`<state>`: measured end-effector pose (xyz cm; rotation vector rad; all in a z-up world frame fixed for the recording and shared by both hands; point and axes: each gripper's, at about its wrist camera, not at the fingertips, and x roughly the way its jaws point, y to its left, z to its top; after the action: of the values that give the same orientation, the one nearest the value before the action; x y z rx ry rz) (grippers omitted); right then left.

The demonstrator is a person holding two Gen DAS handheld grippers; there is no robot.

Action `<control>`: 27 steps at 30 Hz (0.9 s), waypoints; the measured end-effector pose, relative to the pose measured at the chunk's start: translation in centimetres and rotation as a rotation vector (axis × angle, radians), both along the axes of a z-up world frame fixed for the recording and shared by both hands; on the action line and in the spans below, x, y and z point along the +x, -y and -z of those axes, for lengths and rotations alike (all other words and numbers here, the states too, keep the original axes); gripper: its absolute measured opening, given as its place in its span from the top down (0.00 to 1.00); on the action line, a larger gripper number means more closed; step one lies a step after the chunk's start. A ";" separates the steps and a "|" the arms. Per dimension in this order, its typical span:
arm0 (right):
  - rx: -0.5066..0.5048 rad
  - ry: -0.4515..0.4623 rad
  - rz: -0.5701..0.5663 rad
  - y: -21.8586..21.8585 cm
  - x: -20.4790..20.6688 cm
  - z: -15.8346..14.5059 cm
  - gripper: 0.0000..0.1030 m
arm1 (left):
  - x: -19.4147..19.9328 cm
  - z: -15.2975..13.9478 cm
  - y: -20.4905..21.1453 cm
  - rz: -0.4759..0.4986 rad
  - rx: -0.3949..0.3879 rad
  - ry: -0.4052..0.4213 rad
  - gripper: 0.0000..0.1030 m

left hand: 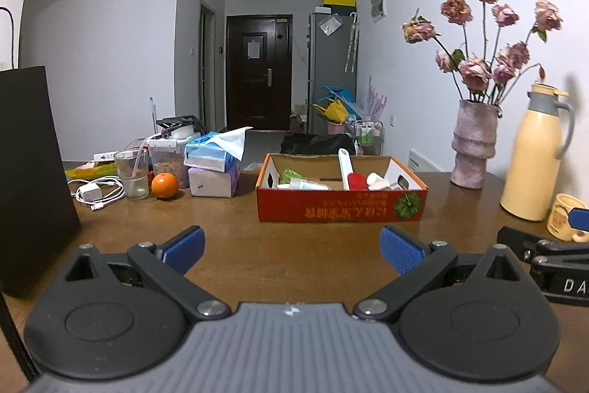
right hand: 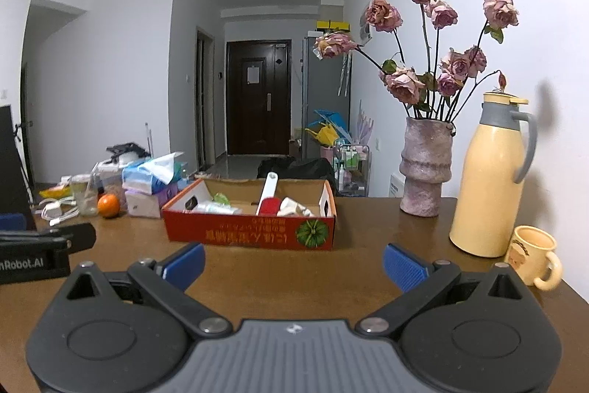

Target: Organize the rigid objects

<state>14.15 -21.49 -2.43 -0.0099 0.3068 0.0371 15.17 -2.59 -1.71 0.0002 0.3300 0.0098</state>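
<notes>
A shallow red cardboard box (left hand: 342, 207) (right hand: 250, 231) sits on the brown table ahead of both grippers. Inside it lie a white-handled tool with a red head (left hand: 349, 172) (right hand: 268, 197), a clear bottle (left hand: 305, 185) (right hand: 215, 208), a green item (left hand: 291, 175) and white pieces (left hand: 377, 181). My left gripper (left hand: 292, 249) is open over bare table short of the box, with nothing between its blue pads. My right gripper (right hand: 294, 264) is likewise open and empty, near the box's front. Each gripper shows at the edge of the other's view.
At the left stand a black box (left hand: 33, 172), a charger with cable (left hand: 95, 192), a glass (left hand: 131, 174), an orange (left hand: 164, 185) (right hand: 108, 205) and tissue packs (left hand: 215, 168). At the right stand a vase of dried roses (right hand: 425, 168), a cream thermos (right hand: 486, 186) and a mug (right hand: 533, 255).
</notes>
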 end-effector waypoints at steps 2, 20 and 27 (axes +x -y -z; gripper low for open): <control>-0.006 -0.010 -0.006 -0.1 -1.2 0.3 0.00 | -1.2 0.1 0.1 0.008 0.007 0.002 0.00; 0.014 -0.070 -0.002 -0.5 -6.9 1.7 0.00 | -6.2 1.3 0.1 0.044 0.024 -0.022 0.00; 0.023 -0.066 0.003 -0.2 -7.3 1.7 0.00 | -6.5 1.3 0.3 0.046 0.027 -0.019 0.00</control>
<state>6.85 -21.30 -4.10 0.0147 0.3722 0.0380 8.64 -2.93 -3.05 0.0345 0.3489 -0.0319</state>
